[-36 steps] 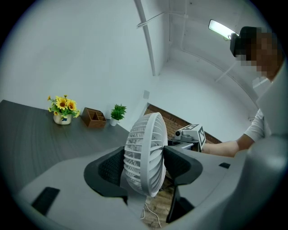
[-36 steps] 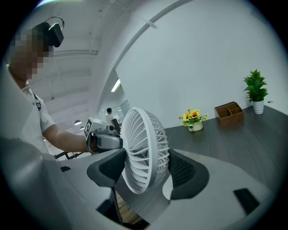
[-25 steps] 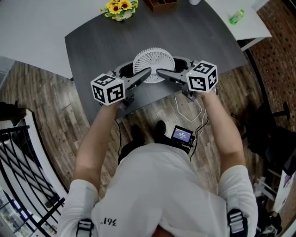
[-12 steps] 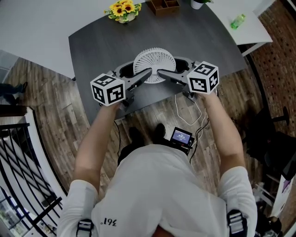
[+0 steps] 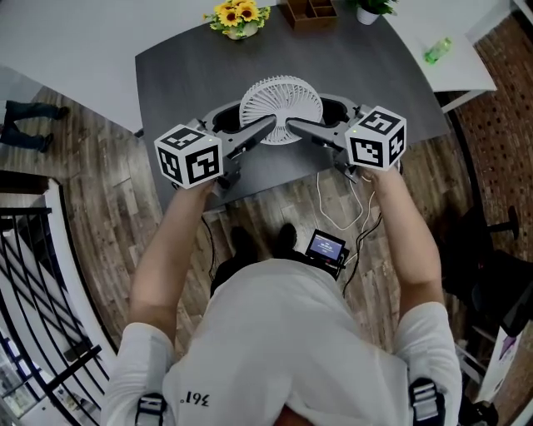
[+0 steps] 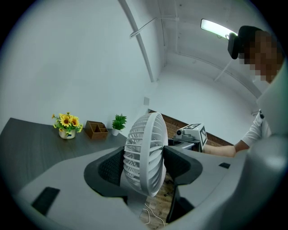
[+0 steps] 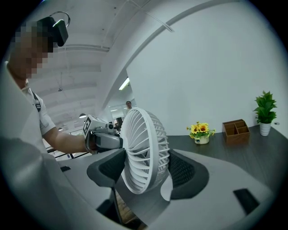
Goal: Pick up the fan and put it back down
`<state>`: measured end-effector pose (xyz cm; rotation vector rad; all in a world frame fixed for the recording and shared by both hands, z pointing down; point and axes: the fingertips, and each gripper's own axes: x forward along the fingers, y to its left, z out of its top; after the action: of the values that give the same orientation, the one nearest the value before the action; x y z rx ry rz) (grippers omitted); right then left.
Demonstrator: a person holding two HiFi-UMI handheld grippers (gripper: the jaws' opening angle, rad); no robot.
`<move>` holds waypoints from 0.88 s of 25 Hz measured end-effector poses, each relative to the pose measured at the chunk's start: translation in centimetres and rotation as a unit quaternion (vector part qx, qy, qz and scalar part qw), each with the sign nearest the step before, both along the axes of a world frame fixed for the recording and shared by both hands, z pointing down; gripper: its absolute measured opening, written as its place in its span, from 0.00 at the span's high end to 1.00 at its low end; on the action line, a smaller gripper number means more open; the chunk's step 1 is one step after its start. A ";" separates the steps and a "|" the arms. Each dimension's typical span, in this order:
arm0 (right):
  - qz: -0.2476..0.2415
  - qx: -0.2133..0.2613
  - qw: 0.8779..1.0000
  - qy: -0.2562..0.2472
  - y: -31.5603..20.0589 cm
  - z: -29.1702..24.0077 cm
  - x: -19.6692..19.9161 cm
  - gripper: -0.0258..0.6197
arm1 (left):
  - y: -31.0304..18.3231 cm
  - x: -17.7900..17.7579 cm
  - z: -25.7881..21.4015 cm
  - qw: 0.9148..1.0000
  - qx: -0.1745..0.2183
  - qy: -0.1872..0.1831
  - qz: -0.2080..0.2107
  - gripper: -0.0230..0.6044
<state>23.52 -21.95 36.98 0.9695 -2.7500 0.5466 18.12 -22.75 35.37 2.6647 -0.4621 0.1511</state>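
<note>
Raised slightly since earlier: white fan (image 5: 281, 110), clamped between the jaws of left gripper (image 6: 145, 165) and right gripper (image 7: 146, 170), just above dark table's (image 5: 183, 75) near edge. Beyond: sunflowers (image 5: 237, 15), wooden organiser (image 5: 311, 10), potted plant (image 5: 372, 8).

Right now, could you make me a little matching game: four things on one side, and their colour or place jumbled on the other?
Things: 1 fan; 2 flowers; 3 divided box; 4 bottle.
Descriptions: A green, on the white table; B brown wood, at the dark table's far edge; C white, gripped by the left tongs and right tongs; D yellow, in a small pot.
Pairs: 1-C, 2-D, 3-B, 4-A.
</note>
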 end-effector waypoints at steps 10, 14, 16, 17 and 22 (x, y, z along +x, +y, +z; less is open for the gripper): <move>-0.017 0.032 0.999 -0.003 0.3 -4.7 -2.9 0.49 | 0.5 -2.9 -4.4 1.000 0.014 0.020 -0.019 0.50; -0.029 0.046 0.999 -0.005 0.2 -6.5 -4.4 0.49 | 0.5 -4.5 -6.2 0.999 0.021 0.024 -0.031 0.50; -0.038 0.052 0.998 -0.007 0.0 -7.2 -5.2 0.49 | 0.4 -5.3 -6.9 0.999 0.024 0.022 -0.040 0.50; -0.043 0.054 0.998 -0.009 -0.1 -7.5 -5.7 0.49 | 0.3 -5.7 -7.2 0.998 0.026 0.020 -0.045 0.50; -0.068 0.059 0.996 -0.019 -0.6 -8.8 -8.7 0.49 | 0.1 -8.7 -8.5 0.997 0.033 0.015 -0.071 0.50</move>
<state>14.87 -22.55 28.16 0.7934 -2.8842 0.3882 9.46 -22.69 26.82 2.6826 -0.6556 0.0545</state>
